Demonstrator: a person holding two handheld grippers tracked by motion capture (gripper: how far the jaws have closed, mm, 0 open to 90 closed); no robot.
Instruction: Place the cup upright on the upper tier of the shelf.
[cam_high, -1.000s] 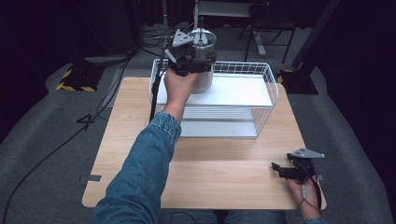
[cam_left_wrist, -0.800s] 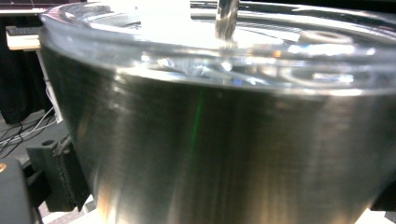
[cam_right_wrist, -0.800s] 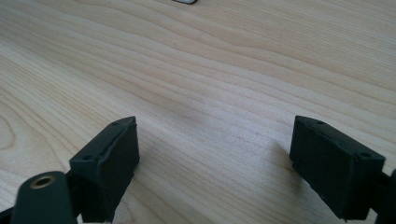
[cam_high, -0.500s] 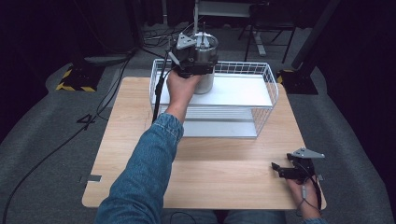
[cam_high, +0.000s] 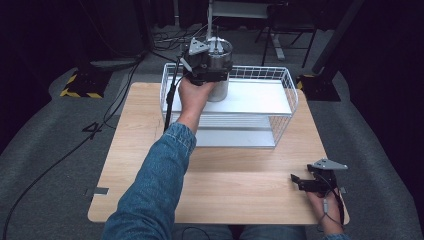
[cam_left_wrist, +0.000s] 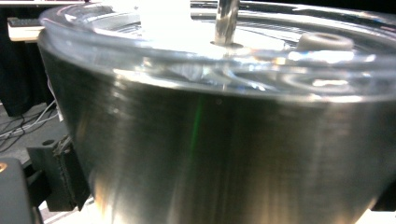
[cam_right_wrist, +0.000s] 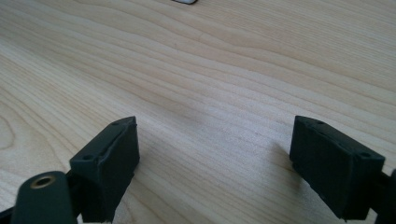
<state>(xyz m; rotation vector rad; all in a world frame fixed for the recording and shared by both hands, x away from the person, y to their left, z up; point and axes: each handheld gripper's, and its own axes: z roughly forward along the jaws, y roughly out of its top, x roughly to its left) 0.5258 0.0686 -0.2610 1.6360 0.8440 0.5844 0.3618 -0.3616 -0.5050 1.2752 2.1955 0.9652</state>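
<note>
A steel pot (cam_high: 220, 67) with a glass lid (cam_left_wrist: 224, 44) stands at the back left corner of the white wire rack's (cam_high: 287, 107) upper shelf. My left gripper (cam_high: 214, 76) reaches it from the near side and is shut on its wall. In the left gripper view the pot's brushed side (cam_left_wrist: 224, 154) is very close, with a black jaw at each lower corner. My right gripper (cam_high: 296, 181) lies low over the table's front right corner, pointing left. Its jaws stand apart over bare wood (cam_right_wrist: 215, 158) with nothing between them.
The two-tier wire rack takes up the back half of the wooden table (cam_high: 235, 192). A black cable (cam_high: 170, 102) hangs from the left gripper down past the rack's left side. Dark floor, cables and stands surround the table.
The left hand and the pot have shifted slightly right and back over the rack. The right gripper has not moved.
</note>
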